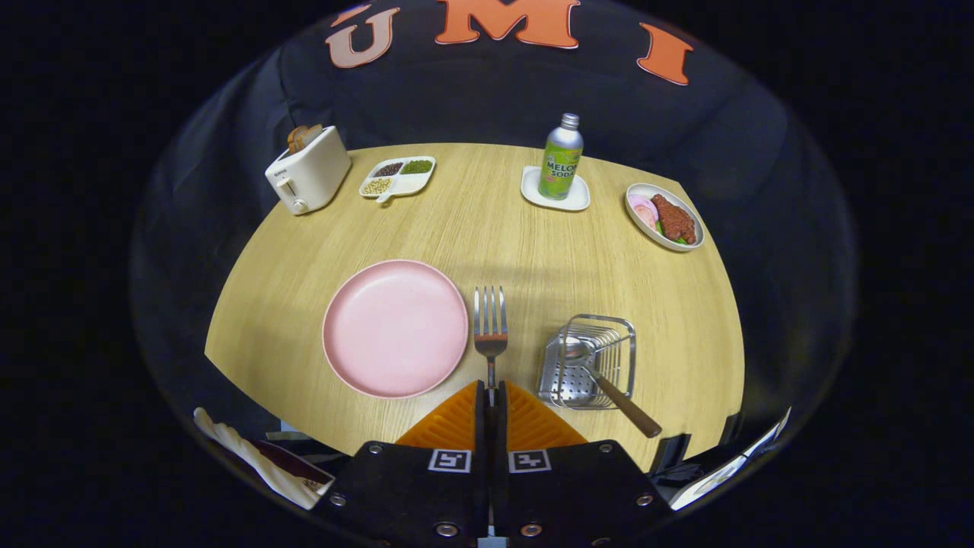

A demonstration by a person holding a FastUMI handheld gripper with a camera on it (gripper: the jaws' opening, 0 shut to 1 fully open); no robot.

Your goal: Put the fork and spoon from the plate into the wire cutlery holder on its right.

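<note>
Steel fork (491, 327): handle hidden between the closed orange fingers (456, 421) of the tool (491, 396); only tines and neck visible. Light wooden tabletop (487, 228): near edge covered by the tool body. White compartment dish (398, 177): contents too small to identify.

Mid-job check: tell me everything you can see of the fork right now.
The fork is shiny metal with four tines pointing away toward the far side of the table. The hand-held gripper is shut on its thin handle, both orange fingers pressed together around it. The head juts out just ahead of the fingers, between the empty pink plate and the wire cutlery holder. It looks lifted, touching neither.
</note>
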